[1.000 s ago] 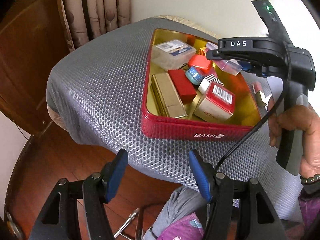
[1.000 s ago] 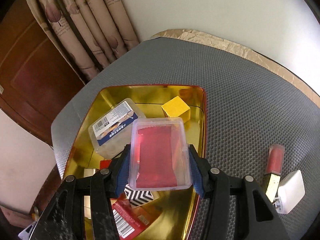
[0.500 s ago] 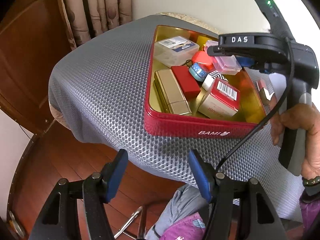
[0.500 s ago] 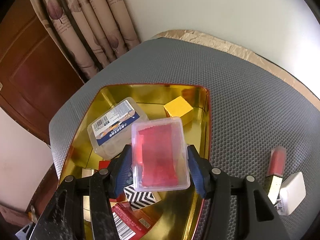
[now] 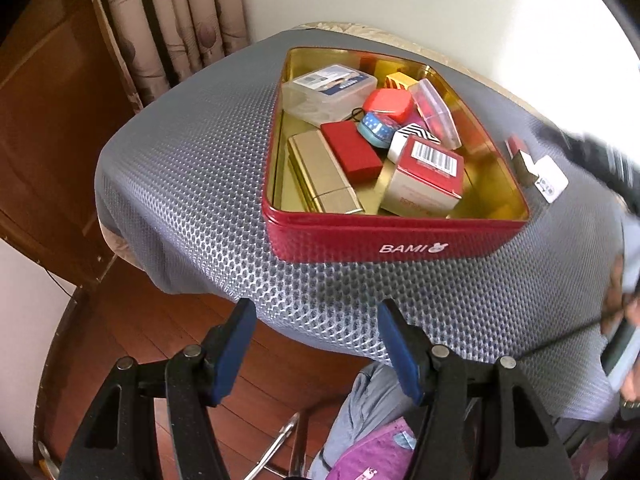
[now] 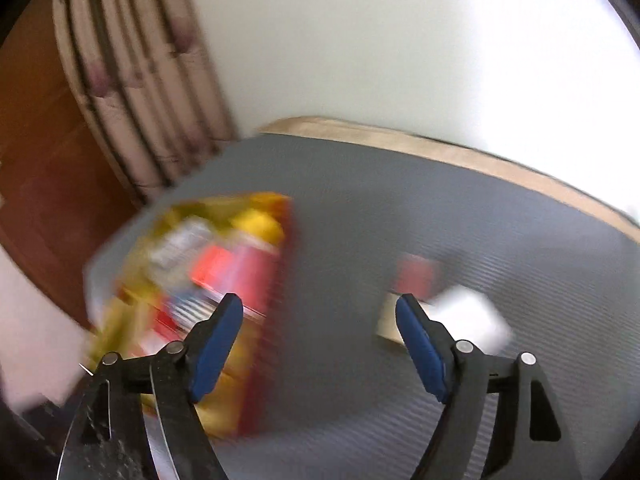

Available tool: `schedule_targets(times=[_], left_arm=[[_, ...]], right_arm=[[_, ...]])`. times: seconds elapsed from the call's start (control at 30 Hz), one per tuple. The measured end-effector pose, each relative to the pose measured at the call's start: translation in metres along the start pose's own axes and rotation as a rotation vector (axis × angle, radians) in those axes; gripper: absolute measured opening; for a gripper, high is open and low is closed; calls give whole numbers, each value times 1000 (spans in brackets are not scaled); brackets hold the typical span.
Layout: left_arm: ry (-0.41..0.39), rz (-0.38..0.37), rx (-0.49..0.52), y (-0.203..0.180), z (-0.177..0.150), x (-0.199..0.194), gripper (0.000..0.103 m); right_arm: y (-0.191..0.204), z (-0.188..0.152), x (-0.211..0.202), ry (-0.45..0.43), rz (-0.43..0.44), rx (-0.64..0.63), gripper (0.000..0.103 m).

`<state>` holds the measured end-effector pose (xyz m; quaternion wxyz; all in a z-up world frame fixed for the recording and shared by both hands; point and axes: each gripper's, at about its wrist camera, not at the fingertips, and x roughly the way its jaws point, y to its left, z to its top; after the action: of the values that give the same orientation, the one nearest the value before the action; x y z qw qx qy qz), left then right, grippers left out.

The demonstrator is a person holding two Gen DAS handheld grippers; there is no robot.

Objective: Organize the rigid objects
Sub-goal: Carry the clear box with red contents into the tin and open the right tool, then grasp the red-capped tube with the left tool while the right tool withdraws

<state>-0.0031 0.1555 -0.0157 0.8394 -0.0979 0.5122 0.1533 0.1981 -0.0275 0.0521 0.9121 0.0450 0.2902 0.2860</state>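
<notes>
From the left wrist, the red BAMI tin [image 5: 394,236] holds most boxes; a lipstick [image 5: 518,152] and white case [image 5: 552,179] lie just outside — seemingly next. The left gripper [image 5: 314,344] hangs wide, empty. From the blurred right wrist, the right gripper [image 6: 319,328] gapes empty near them.

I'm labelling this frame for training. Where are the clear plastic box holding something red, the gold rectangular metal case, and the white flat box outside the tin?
Clear plastic box [image 5: 436,114]: left wrist view, lid face.
Gold rectangular metal case [image 5: 322,174]: left wrist view, top face.
White flat box [image 5: 550,178]: left wrist view, top face.
</notes>
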Motion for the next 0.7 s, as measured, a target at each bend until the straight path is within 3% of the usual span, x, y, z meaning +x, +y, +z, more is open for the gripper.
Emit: schedule_targets(times=[0.13,0.23,0.3,0.4,0.43,0.5,0.7], left_arm=[[-10,2,52,-12,-4,-3,65],[-23,-12,112,-25,-10,-6,65],[-38,-29,171,-41,-15,-9,65],[-62,-44,278,-68,-22,-14,65],[-66,-46,304,-75,-24,-15,65],[-56,-85,341,-91,-26,-18,65],[-2,-228,323,-133,8,-25,65]], right_arm=[[-65,-48,-14,37,-252,-41,80],[-118,-76,-27,61,-379,-9,81],[-146,-90,-33,75,-459,20,87],[-190,-99,-49,66,-454,186,93],[-198,-100,-51,64,-446,227,99],[-213,-103,-50,83,-393,307,99],[-199,-103,-53,38,-349,257,99]])
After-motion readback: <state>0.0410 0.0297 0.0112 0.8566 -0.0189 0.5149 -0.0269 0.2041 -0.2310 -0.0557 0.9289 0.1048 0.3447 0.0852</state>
